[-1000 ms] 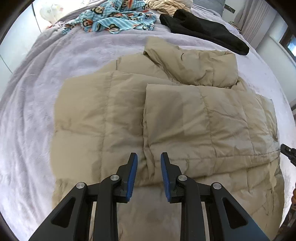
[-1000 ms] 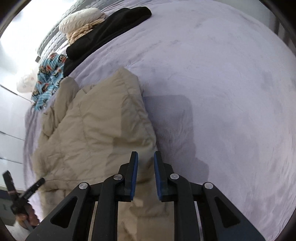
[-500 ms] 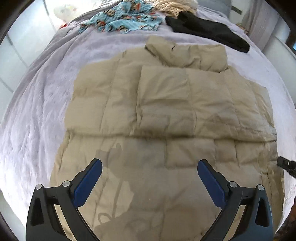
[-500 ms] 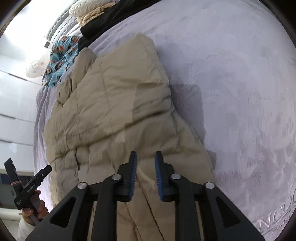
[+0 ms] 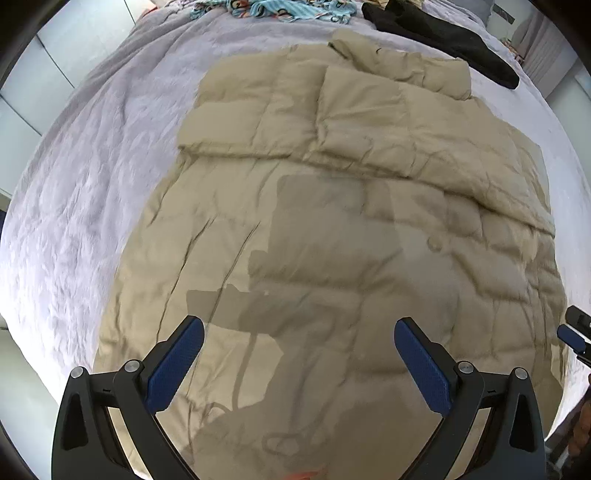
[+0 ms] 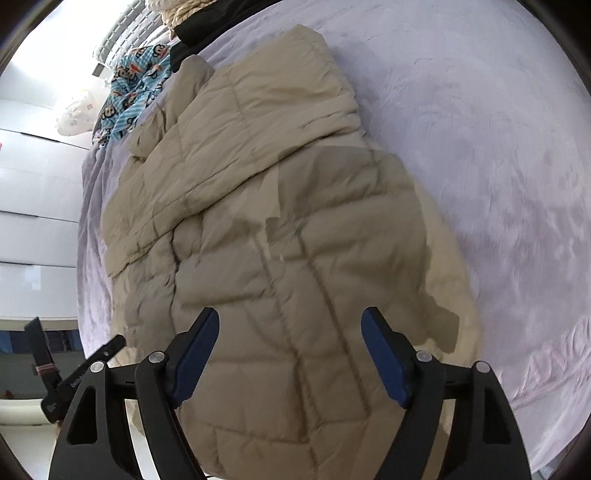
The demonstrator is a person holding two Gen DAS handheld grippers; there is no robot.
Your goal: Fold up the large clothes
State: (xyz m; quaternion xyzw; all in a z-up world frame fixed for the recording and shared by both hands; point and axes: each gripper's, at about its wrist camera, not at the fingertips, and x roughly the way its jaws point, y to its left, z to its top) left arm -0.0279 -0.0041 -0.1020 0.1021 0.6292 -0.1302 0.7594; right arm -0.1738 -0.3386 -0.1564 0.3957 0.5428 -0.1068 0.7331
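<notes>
**Puffy coat half folded, both grippers let go – here's what I'd worry about**

Starting on the left: the left gripper (image 5: 298, 343) hangs over the near part of the tan quilted coat (image 5: 332, 229), jaws spread as wide as they go, having just opened, and nothing between them. The coat lies flat on the bed (image 5: 92, 166), with its far part already doubled over into a thick ridge running across. The right gripper (image 6: 290, 334) is over the coat's right side, jaws also wide after just opening, only fabric below and none pinched.

What could go wrong, as I see it: the filling is springy, so with nobody holding it the folded layer may puff back up or slide open. The shell looks smooth and slippery, so a shallow pinch could catch only the top layer and drag it off the one beneath. Grabbing at uneven spots would skew the next fold.

Texture-wise: stitched square pockets, soft creases, rounded bulging edges. The bed cover is a fuzzy lilac plush. Further back sit a blue cartoon-print cloth (image 5: 280, 9) and a black garment (image 5: 443, 37), well apart from the coat.
</notes>
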